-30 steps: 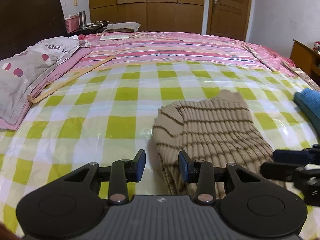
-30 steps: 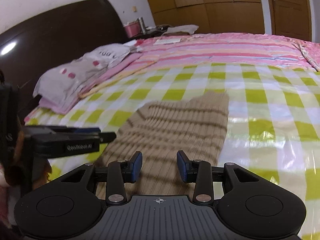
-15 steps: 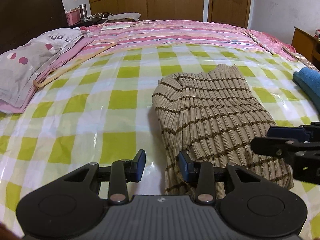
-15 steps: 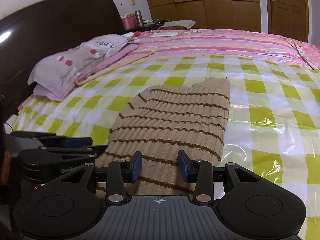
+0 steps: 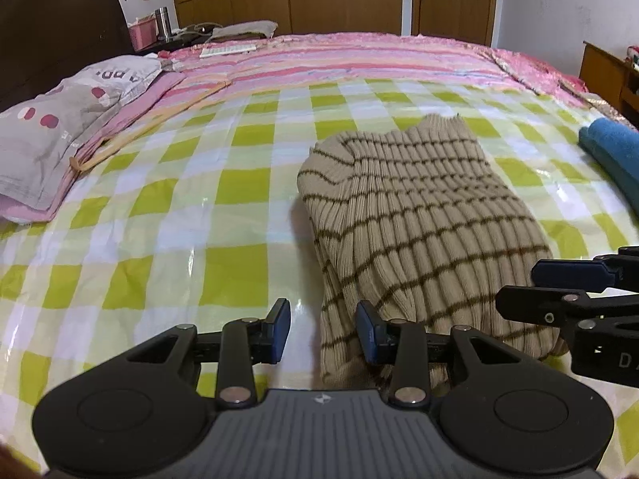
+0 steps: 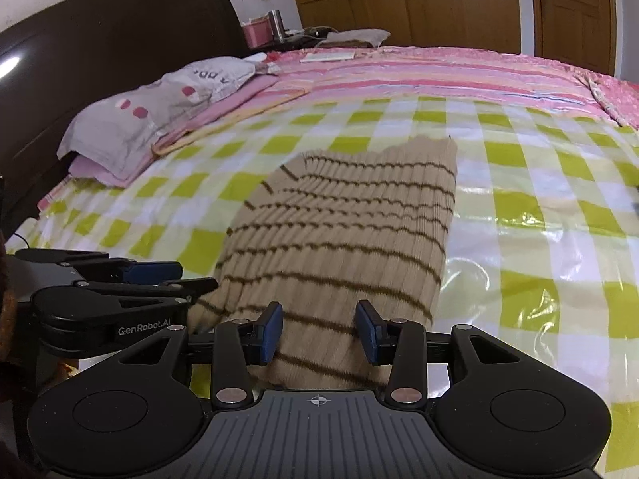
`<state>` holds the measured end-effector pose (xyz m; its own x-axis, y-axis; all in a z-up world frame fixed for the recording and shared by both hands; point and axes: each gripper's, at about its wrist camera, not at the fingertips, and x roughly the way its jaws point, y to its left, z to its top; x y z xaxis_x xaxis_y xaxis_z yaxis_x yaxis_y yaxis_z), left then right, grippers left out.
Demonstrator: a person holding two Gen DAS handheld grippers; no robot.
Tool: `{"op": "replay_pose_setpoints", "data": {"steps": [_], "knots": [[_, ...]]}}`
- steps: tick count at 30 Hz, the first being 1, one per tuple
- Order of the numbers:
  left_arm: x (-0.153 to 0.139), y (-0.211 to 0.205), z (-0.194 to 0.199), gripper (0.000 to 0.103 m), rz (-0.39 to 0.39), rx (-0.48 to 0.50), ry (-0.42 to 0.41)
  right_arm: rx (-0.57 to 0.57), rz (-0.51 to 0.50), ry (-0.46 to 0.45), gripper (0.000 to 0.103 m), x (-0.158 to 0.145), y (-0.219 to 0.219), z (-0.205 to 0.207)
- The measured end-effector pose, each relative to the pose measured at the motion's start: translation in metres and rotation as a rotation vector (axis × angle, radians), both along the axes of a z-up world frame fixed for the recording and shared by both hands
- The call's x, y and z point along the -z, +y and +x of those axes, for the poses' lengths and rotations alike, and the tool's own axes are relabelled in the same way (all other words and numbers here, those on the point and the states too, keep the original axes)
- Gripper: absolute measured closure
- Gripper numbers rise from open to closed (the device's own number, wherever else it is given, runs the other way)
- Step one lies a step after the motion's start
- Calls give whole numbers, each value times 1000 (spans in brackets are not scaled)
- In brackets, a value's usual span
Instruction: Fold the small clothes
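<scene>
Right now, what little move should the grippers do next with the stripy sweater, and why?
Probably ease both back. The striped sweater already lies folded on the bed cover, the left gripper is open, and the right gripper is opening, pads clear of the cloth.

"GenRobot.AI" printed white on left tool (image 6: 151, 279) body; pillowcase (image 6: 159, 107) lettering unreadable.

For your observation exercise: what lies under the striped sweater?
The sweater lies on a green-and-white checked sheet with a shiny film. Whatever sits beneath its folded layers is covered and cannot be seen.

Black tool (image 5: 322, 327), blue pads (image 5: 281, 329), silver screws
</scene>
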<state>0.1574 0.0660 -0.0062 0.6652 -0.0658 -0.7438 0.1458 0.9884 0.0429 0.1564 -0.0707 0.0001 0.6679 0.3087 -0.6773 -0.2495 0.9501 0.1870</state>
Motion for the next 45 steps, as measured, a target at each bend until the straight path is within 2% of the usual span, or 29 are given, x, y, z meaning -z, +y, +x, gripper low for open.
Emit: {"op": "replay_pose_setpoints", "data": {"steps": [7,16,19,21,22,27,32,38,45], "knots": [[0,0,-12,60,-6,-5,12,6,20,-15,62,-9,-4,-14],[-8,-9,-37,56,-3,-2,-6,15,36,-41,52,-17,-7,-48],[-9,-12,-46,45,-19,0,6,35,49,-57,50,-19,-10,-60],[-8,-15,-53,34,-36,8,9,47,61,-61,49,-18,-12,-66],[-8,-17,-58,32,-37,9,5,51,66,-60,49,-18,-13,-70],[-4,-29,-75,16,21,-10,-4,67,64,-64,48,-13,-15,-84],[-3,-37,-85,11,67,-15,-14,88,66,-61,48,-7,-21,-94],[-4,-36,-91,9,15,-24,-16,112,80,-53,48,-2,-29,-101],[-5,-39,-95,9,14,-25,-27,126,70,-44,48,5,-31,-109]]}}
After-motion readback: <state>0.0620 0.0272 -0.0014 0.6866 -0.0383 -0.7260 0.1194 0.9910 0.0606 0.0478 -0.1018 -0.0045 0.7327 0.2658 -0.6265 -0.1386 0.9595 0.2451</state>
